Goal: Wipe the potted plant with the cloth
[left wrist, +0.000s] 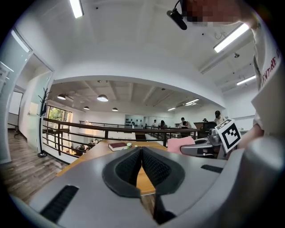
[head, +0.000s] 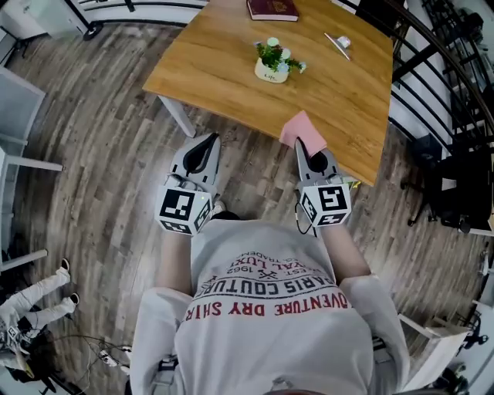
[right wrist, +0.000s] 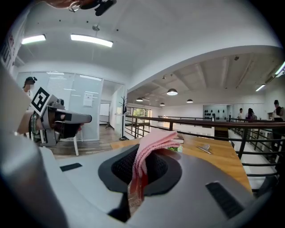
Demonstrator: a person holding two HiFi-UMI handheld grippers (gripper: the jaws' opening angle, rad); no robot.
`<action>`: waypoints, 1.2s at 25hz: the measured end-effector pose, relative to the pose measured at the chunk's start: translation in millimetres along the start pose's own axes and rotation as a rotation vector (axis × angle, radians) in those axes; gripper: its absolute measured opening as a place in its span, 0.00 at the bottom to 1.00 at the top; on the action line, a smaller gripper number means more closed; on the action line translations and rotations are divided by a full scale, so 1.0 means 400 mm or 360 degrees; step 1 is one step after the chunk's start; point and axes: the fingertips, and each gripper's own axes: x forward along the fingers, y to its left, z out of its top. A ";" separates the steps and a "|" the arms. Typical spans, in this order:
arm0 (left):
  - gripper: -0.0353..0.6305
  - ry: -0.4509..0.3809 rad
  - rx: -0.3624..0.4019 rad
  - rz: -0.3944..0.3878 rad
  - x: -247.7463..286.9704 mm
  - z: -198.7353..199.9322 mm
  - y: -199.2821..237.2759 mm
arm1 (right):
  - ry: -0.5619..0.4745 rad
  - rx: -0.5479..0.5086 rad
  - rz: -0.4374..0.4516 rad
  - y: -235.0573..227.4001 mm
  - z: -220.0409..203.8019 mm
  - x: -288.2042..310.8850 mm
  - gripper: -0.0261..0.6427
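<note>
Right fingers pinch cloth; left fingers closed, empty; potted plant on table.

A plant sits on the table. The right gripper holds a pink cloth at the table's edge. The left gripper is beside it, over the floor.

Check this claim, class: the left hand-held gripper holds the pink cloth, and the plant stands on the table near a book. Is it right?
Wrong hand: the right hand-held gripper holds the cloth, as the right gripper view shows; the left hand-held gripper is shut empty. The plant does stand on the table near the book.
</note>
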 end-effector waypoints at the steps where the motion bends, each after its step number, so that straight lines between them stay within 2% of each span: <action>1: 0.08 0.0012 0.0006 -0.0040 0.015 0.002 0.036 | 0.0012 0.0011 -0.0041 0.006 0.010 0.032 0.09; 7: 0.08 0.0108 0.0020 -0.0241 0.105 0.000 0.206 | 0.0107 0.0098 -0.0310 0.011 0.034 0.182 0.09; 12: 0.08 0.0155 -0.0026 -0.0306 0.183 -0.016 0.280 | 0.0209 0.0106 -0.0390 -0.010 0.017 0.254 0.09; 22: 0.08 0.0252 -0.0020 -0.0461 0.440 -0.063 0.280 | 0.0281 0.0131 -0.0556 -0.222 -0.016 0.351 0.09; 25: 0.08 0.0256 0.0020 -0.0480 0.529 -0.053 0.273 | 0.0311 0.0127 -0.0581 -0.305 -0.023 0.380 0.09; 30: 0.08 0.0283 0.0004 -0.0469 0.649 -0.069 0.273 | 0.0346 0.0077 -0.0596 -0.427 -0.036 0.427 0.09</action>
